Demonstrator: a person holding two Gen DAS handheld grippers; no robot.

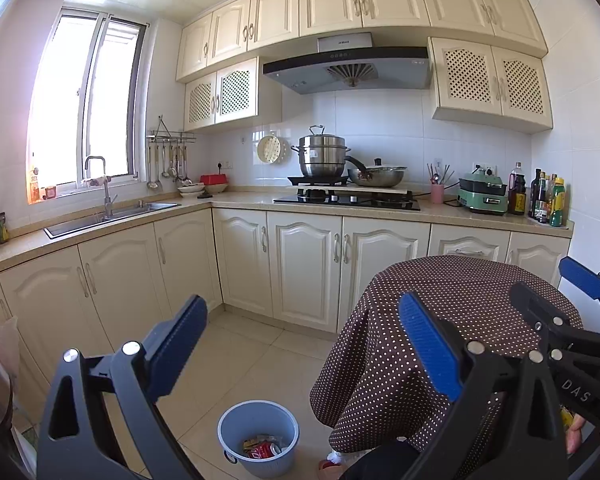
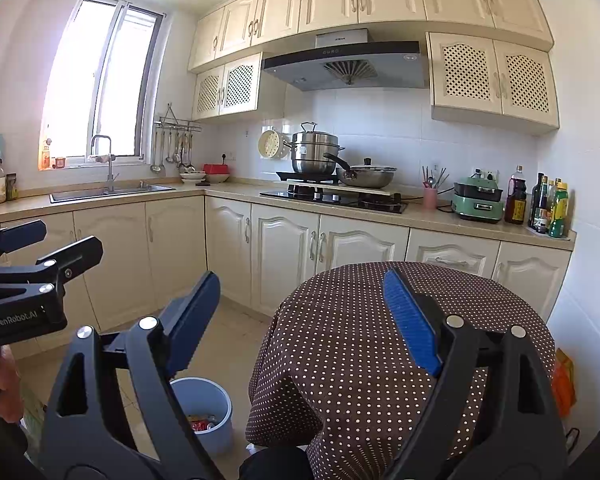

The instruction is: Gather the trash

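Observation:
A light blue bin (image 1: 236, 420) stands on the tiled floor left of a round table with a brown polka-dot cloth (image 1: 440, 312). A red can (image 1: 262, 450) and wrappers lie inside it. My left gripper (image 1: 304, 340) hangs open above the bin, with nothing between its blue pads. My right gripper (image 2: 302, 312) is open too, over the table's left edge (image 2: 300, 320), and the bin (image 2: 216, 396) sits below its left finger. Each gripper shows in the other's view: the right one (image 1: 540, 278) at the far right, the left one (image 2: 70, 236) at the far left.
Cream cabinets and an L-shaped counter (image 1: 236, 200) run behind, with a sink (image 1: 112, 216), a hob with pots (image 1: 340, 196) and bottles (image 1: 548, 200). A small red and white item (image 1: 330, 462) lies on the floor by the bin. An orange packet (image 2: 562, 384) sits right of the table.

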